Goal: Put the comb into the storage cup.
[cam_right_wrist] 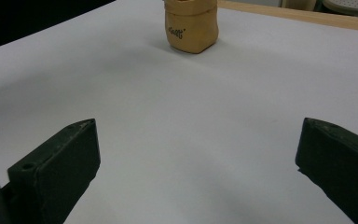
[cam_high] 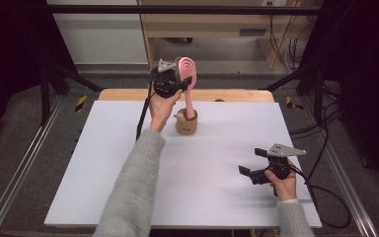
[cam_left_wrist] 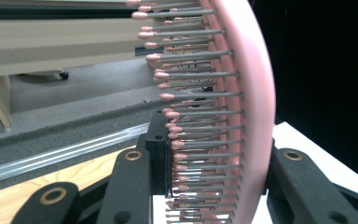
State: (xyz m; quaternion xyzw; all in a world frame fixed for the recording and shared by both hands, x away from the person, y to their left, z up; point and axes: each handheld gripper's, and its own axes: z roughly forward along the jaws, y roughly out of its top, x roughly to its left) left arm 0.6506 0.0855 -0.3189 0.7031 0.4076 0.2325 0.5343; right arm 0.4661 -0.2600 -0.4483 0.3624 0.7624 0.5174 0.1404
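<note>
Left gripper [cam_high: 177,85] clamped on the head of a pink hairbrush [cam_high: 187,74], one jaw against the bristle side, the other against the smooth back, as seen up close in the left gripper view [cam_left_wrist: 249,93]. Brush held upright at about 12 o'clock on the white table [cam_high: 128,163], handle reaching down into a small tan cup [cam_high: 186,124] directly below. Right gripper [cam_high: 254,163] parked low near 4 o'clock, jaws spread wide with nothing between them, pointed toward the cup [cam_right_wrist: 191,25].

Step in hand, by the look of it: standing the brush in the cup, or lifting it out; impossible to say which from this single moment. If setting it in, next move calls for lowering straight down until the handle bottoms out, then easing the jaws apart without tipping the light cup. Possibly a steadying hold from the idle gripper.

Hard to make out: how deep the handle sits inside the cup, a small pale object at the cup's rim, and the printed lettering on its side. Brush top cut off in the left gripper view.
</note>
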